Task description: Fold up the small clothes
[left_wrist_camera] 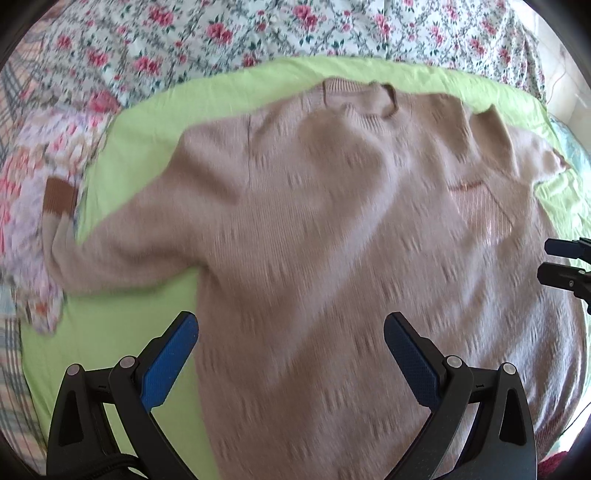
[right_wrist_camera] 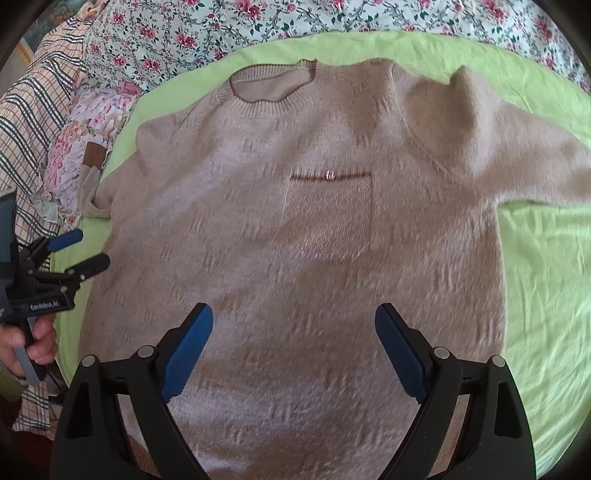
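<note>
A beige knit sweater (left_wrist_camera: pixel 314 229) lies spread flat, front up, on a light green sheet (left_wrist_camera: pixel 147 133), collar far from me. It fills the right wrist view (right_wrist_camera: pixel 295 229), with a chest pocket (right_wrist_camera: pixel 328 214) and both sleeves out to the sides. The brown cuff (left_wrist_camera: pixel 59 195) of one sleeve rests on the floral fabric at the left. My left gripper (left_wrist_camera: pixel 291 354) is open and empty above the sweater's lower left part; it also shows in the right wrist view (right_wrist_camera: pixel 79 251). My right gripper (right_wrist_camera: pixel 293 347) is open and empty above the lower middle; its fingertips (left_wrist_camera: pixel 554 266) show in the left wrist view.
Floral bedding (left_wrist_camera: pixel 258 29) lies beyond the green sheet. A pastel floral cloth (right_wrist_camera: pixel 85 133) and a plaid cloth (right_wrist_camera: pixel 33 122) lie at the left. Bare green sheet (right_wrist_camera: pixel 546 295) lies right of the sweater.
</note>
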Motion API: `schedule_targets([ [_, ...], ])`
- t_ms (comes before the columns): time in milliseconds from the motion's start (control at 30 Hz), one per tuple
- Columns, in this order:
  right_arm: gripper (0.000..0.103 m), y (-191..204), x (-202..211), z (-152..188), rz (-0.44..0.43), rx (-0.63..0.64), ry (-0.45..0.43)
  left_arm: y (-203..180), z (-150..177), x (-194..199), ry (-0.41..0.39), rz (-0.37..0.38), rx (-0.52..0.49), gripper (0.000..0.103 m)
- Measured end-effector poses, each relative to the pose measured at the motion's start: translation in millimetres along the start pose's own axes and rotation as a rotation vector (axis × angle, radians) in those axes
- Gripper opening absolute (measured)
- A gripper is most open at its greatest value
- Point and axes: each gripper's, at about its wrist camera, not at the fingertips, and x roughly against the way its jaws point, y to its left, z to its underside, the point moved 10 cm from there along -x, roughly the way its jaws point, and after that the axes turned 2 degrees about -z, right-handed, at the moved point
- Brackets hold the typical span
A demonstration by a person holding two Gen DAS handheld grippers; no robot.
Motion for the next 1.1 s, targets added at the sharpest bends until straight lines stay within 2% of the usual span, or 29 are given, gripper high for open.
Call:
schedule_targets([
  [133,0.090,-8.2,-2.2,-26.2,-0.013,0.037,-0.027,9.3,-44.0,-5.3,-0.048,-0.010,-0.052,0.101],
  [367,0.090,-29.7,-7.9,-90.6,0.045,0.149,-0.090,32.0,-128.7,-37.8,-0.112,-0.023,-0.141,0.101],
  [433,0.090,-36.6,-8.8,-110.9,0.066,0.174,-0.110,39.0,-144.9,-52.7,-0.120,0.001,-0.143,0.101],
  [633,0.090,-60.5,-24.9,-179.3,0.105,0.230,-0.163,48.9,-175.6,-107.0,-0.064,0.089,-0.172,0.101],
  [733,0.090,-68.6,-45.0,-199.3,0.094,0.238,-0.140,43.1,-176.7,-129.6,-0.015,0.143,-0.199,0.101],
  [800,0.090,-70.9,-63.2,-201.9,0.083,0.257,-0.099,42.0,-175.2,-143.1,0.002,0.148,-0.219,0.099],
  [833,0.090,-72.1,-70.5,-200.9,0.084,0.269,-0.082,41.0,-173.2,-150.8,0.017,0.155,-0.228,0.096],
  [867,0.089,-73.8,-79.2,-199.5,0.091,0.283,-0.060,39.8,-170.5,-156.6,0.035,0.166,-0.233,0.083],
  [900,0.084,-73.5,-83.8,-196.7,0.093,0.290,-0.054,37.6,-167.0,-159.3,0.046,0.183,-0.237,0.066],
  [933,0.076,-75.4,-87.8,-195.7,0.109,0.298,-0.051,35.9,-164.1,-164.1,0.061,0.198,-0.244,0.061],
  [967,0.047,-79.2,-90.3,-195.2,0.140,0.296,-0.054,35.6,-164.1,-164.0,0.046,0.203,-0.246,0.050],
  [1000,0.024,-81.2,-89.6,-196.2,0.146,0.282,-0.056,35.9,-164.7,-162.4,0.034,0.207,-0.244,0.032],
  [1067,0.014,-82.6,-81.0,-201.5,0.096,0.227,-0.088,39.1,-165.9,-156.8,0.021,0.240,-0.208,0.017],
  [1100,0.013,-84.4,-74.6,-205.3,0.102,0.220,-0.115,45.3,-170.7,-150.4,0.001,0.246,-0.170,0.012],
])
